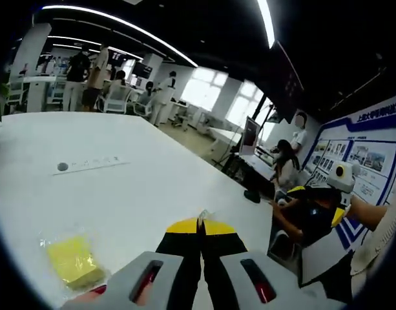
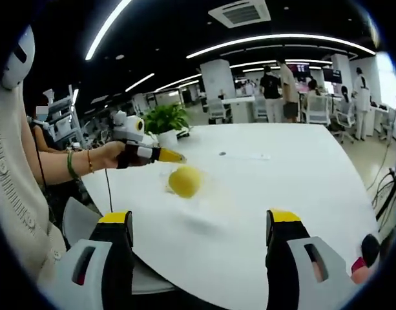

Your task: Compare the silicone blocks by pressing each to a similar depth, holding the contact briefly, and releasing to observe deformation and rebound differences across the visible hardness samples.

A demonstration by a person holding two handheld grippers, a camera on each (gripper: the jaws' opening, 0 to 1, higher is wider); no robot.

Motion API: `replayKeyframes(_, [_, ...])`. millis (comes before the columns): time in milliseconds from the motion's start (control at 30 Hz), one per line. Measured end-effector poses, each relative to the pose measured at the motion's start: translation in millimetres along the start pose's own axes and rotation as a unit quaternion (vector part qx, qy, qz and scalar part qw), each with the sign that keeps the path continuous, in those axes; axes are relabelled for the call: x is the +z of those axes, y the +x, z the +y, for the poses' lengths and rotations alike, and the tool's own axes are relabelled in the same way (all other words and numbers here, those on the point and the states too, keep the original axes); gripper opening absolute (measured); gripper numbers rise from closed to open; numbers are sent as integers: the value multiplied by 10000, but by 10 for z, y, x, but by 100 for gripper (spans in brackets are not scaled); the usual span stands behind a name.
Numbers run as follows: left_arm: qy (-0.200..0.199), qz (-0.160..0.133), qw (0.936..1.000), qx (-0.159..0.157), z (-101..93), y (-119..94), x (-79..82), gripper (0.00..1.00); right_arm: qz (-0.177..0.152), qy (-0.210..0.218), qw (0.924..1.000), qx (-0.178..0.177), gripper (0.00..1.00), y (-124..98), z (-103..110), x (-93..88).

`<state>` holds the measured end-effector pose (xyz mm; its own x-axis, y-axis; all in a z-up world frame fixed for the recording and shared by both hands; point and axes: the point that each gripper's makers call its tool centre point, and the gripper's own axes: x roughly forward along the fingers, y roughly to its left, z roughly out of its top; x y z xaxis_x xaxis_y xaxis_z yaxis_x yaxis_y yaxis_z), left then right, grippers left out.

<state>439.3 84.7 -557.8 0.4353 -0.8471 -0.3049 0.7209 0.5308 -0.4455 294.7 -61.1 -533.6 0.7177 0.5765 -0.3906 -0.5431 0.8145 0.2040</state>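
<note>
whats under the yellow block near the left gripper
The yellow block lies in a clear wrapper on the white table. Only bare tabletop shows around it; what lies directly beneath is covered. The closed left gripper is beside it, not touching.

The yellow block (image 2: 184, 181) ahead of my right jaws is smeared into a blur. On my left, its clear wrapper (image 1: 73, 258) blurs its edges. The strip (image 1: 91, 165) far across the desk (image 1: 152, 187) carries marks too small to read.
</note>
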Motion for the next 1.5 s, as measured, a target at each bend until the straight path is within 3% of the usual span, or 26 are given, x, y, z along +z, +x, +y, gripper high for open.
replayKeyframes(233, [-56,85,9996,-245,75,365,-36,0,115,209,9993,-272,79,-87,-134,-96])
replayKeyframes(400, [-146,165,9994,-251,202,584,-109,0,188,333,9984,-405,78,-99,-214,-168])
replayKeyframes(467, [-398,83,9989,-251,287,648,-92,0,208,355,9982,-446,78,-97,-228,-185])
replayKeyframes(633, [-535,-32,9986,29,582,748,-89,0,278,379,9973,-570,78,-103,-284,-237])
replayKeyframes(767, [-900,-225,9953,274,842,767,-93,0,329,397,9966,-635,78,-94,-326,-245])
replayKeyframes(900, [-1213,-347,9906,527,1075,791,-162,0,411,393,9965,-616,77,-40,-335,-258])
replayKeyframes(967, [-1539,-449,9843,737,1220,813,-235,0,432,409,9965,-580,77,-21,-322,-258])
replayKeyframes(1100, [-1622,-357,9812,983,1414,870,-397,0,471,412,9967,-525,77,-11,-286,-267])
replayKeyframes(1167, [-1806,-457,9777,968,1457,897,-388,0,465,442,9966,-510,77,-10,-271,-262])
replayKeyframes(1333, [-1631,-236,9802,1098,1583,1008,-457,0,545,468,9961,-507,75,-6,-272,-303])
replayKeyframes(1500, [-1467,336,9770,1510,1788,1028,-698,0,509,487,9961,-533,74,-11,-284,-300])
